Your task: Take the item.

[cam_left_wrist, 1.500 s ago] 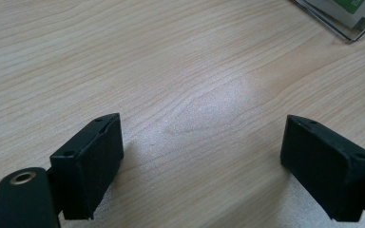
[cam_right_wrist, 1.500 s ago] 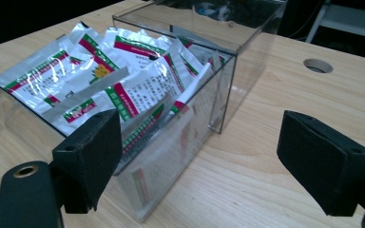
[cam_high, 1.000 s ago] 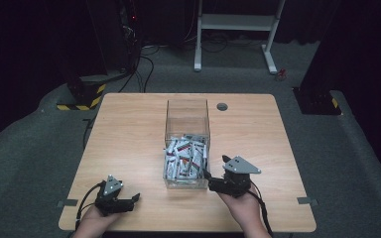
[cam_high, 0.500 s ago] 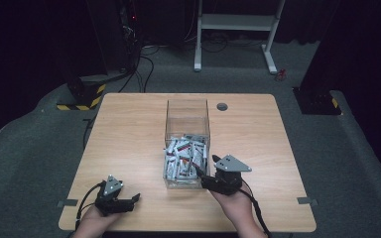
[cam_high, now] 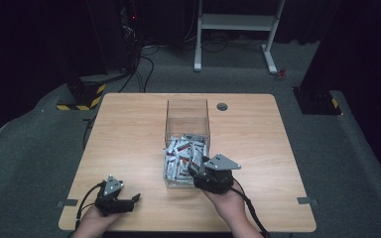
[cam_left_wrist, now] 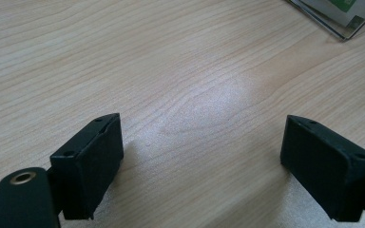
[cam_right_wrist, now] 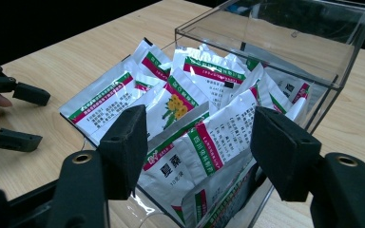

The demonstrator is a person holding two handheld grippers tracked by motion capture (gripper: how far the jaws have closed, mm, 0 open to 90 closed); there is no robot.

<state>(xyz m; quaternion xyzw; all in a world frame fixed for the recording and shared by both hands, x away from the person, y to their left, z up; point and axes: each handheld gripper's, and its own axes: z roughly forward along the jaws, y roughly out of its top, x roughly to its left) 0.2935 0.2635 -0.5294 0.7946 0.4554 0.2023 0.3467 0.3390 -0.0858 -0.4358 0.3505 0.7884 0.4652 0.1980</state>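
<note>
At frame centre the clear box (cam_high: 187,144) of sachets (cam_right_wrist: 195,142) sits on the counter (cam_high: 129,129), and the right gripper (cam_right_wrist: 199,152), jaws apart astride one sachet, seems poised to pick it, while the left gripper (cam_left_wrist: 202,156) idles lower left, jaws apart and empty.

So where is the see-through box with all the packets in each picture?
High view: the clear box stands mid-table, just ahead of the right gripper.
Left gripper view: one corner of it peeks in at the top right.
Right gripper view: it sits centre and upper right, packets spilling toward the open jaws.
Shared landmark: the wooden table.
</note>
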